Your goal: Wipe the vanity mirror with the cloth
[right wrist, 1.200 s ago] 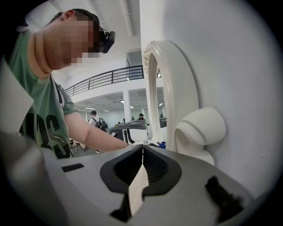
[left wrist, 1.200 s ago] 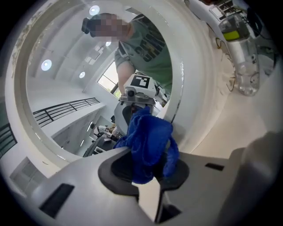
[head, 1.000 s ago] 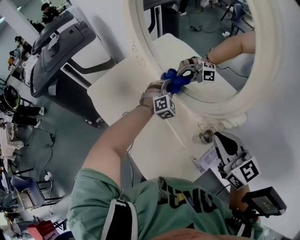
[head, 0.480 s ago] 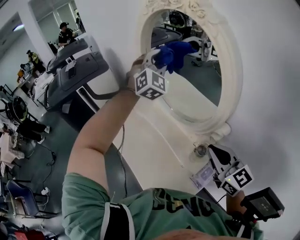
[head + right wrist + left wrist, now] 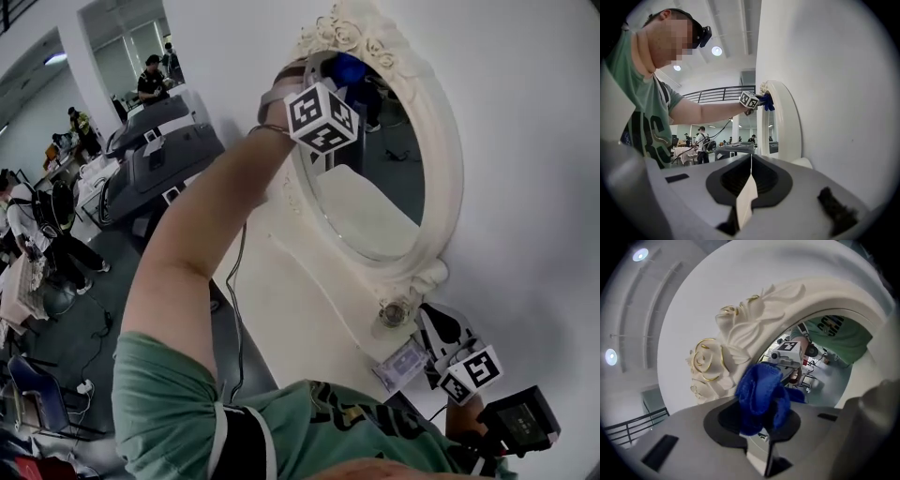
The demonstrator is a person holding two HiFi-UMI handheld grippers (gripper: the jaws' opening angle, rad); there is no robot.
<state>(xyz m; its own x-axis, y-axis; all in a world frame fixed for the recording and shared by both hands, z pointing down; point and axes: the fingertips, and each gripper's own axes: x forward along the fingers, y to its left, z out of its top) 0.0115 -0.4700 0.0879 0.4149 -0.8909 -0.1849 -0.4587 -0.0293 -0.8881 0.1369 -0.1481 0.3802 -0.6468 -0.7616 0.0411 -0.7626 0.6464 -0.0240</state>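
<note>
The vanity mirror [image 5: 370, 202] stands against the white wall; the blue cloth [image 5: 761, 397] is at its top, just below the carved rose [image 5: 710, 364], pinched in the left gripper [image 5: 759, 432]. Whether cloth meets glass is hard to tell. Wiping well needs flat, steady pressure and overlapping downward strokes. Only the right gripper view shows the right gripper [image 5: 749, 185] pressed together on nothing, low beside the mirror.

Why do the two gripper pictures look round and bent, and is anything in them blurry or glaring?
Left gripper view: fisheye lens, black corners, so the mirror frame bulges; the ceiling lights show as bright spots behind the blue cloth. Right gripper view: same round warp, a ceiling lamp flares, and the face patch was added afterwards. Head view: tilted, evenly lit, no strong glare on the mirror glass.
</note>
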